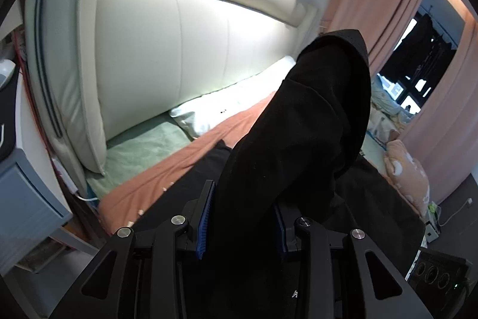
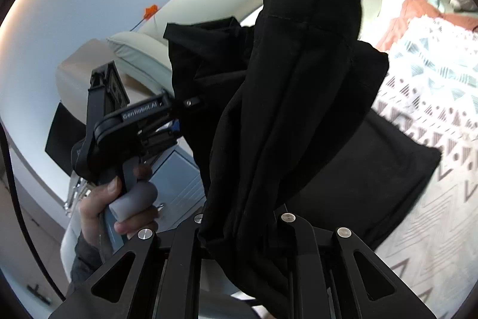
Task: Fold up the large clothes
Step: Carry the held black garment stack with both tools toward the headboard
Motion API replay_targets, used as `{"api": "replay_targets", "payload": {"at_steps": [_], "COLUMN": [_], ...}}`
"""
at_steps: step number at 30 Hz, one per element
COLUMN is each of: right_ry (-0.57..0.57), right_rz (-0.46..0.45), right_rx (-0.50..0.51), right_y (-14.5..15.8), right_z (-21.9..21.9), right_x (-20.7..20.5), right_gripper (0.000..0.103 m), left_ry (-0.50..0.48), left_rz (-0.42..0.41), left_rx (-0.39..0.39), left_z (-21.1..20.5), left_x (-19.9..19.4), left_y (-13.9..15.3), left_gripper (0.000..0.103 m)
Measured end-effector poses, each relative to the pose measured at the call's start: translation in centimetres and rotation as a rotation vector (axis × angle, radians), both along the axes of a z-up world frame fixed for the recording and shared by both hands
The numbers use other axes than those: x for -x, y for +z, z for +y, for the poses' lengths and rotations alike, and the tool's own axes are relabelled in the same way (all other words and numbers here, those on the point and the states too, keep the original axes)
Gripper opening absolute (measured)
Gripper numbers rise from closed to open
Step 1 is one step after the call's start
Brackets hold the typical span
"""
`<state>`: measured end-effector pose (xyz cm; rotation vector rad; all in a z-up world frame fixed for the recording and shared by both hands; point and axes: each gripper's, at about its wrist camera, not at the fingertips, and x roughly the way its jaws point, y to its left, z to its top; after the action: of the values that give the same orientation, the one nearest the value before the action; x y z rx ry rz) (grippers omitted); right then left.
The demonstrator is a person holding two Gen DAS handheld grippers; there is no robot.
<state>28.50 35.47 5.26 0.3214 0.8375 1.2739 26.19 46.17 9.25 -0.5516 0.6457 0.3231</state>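
Rising steeply from both hand-held grippers, seemingly: black garment (image 1: 298,139).

Garment (image 1: 298,139) hangs above the bed (image 1: 167,169), headboard (image 1: 179,50) behind.

Each gripper, left gripper (image 1: 242,217) and right gripper (image 2: 239,232), has a matte black frame with triangular cut-outs, silver round pivot screws and blue ribbed pads (image 1: 206,217); the left unit carries white "GenRobot.AI" lettering and a grey pistol handle, beside a dark grey sleeve (image 2: 85,262).
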Motion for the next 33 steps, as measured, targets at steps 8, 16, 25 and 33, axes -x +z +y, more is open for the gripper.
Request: {"api": "replay_targets", "payload": {"at_steps": [8,16,25,33], "right_ry": [0.034,-0.007,-0.201,-0.213], "right_rz": [0.099,0.184,0.272,0.277], "right_rx": [0.018,0.026,0.128,0.153], "right_y": [-4.7,-10.2,-18.8,-22.1], "right_z": [1.1,0.1,-1.2,-1.3], "right_x": [-3.8,-9.0,-14.5,-14.3], "right_gripper": [0.017,0.016,0.015,0.016], "left_ry": [0.018,-0.010,0.049,0.141], "left_rz": [0.102,0.196,0.286,0.212], "left_rx": [-0.044,-0.066,-0.199,-0.184], "left_z": [0.4,1.9,1.9,0.3], "left_x": [-4.6,-11.2,-13.9,-5.6], "left_y": [-4.6,-10.0,-13.5,-13.9], "left_gripper": [0.035,0.035,0.065,0.078]}}
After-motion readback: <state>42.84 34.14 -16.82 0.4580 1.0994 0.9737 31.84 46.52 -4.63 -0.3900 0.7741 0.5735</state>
